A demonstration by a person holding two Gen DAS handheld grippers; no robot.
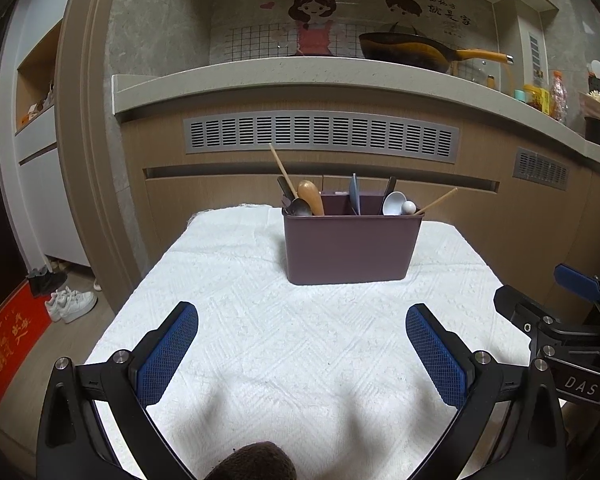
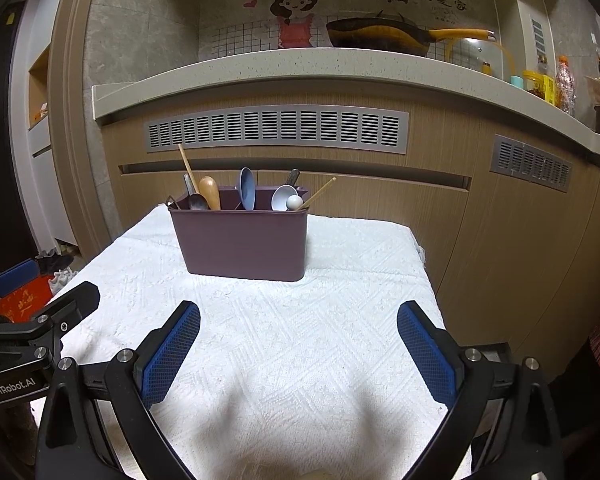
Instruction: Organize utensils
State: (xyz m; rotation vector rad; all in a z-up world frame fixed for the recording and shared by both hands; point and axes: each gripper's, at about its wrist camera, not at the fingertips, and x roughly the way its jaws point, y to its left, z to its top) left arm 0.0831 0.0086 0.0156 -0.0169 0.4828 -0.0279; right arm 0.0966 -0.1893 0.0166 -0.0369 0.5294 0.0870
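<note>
A dark purple utensil caddy (image 1: pixel 348 248) (image 2: pixel 244 242) stands at the far side of a small table covered by a white textured cloth (image 1: pixel 284 320) (image 2: pixel 284 320). Its compartments hold a wooden spoon (image 1: pixel 311 197) (image 2: pixel 210 192), a metal spoon (image 1: pixel 301 206), a blue spoon (image 2: pixel 247 188), a white ladle (image 1: pixel 394 202) (image 2: pixel 284 197) and chopsticks (image 1: pixel 438 201) (image 2: pixel 318 193). My left gripper (image 1: pixel 302 316) hovers open over the near cloth, nothing between its blue pads. My right gripper (image 2: pixel 299 314) is likewise open and empty; part of it shows at the right edge of the left wrist view.
A kitchen counter (image 1: pixel 300 76) with a yellow-handled wok (image 1: pixel 412 50) runs behind the table, above wooden cabinets with vent grilles (image 1: pixel 320 136). Bottles and jars (image 1: pixel 548 96) stand at the counter's right. White shoes (image 1: pixel 70 304) and a red mat (image 1: pixel 8 344) lie on the floor at left.
</note>
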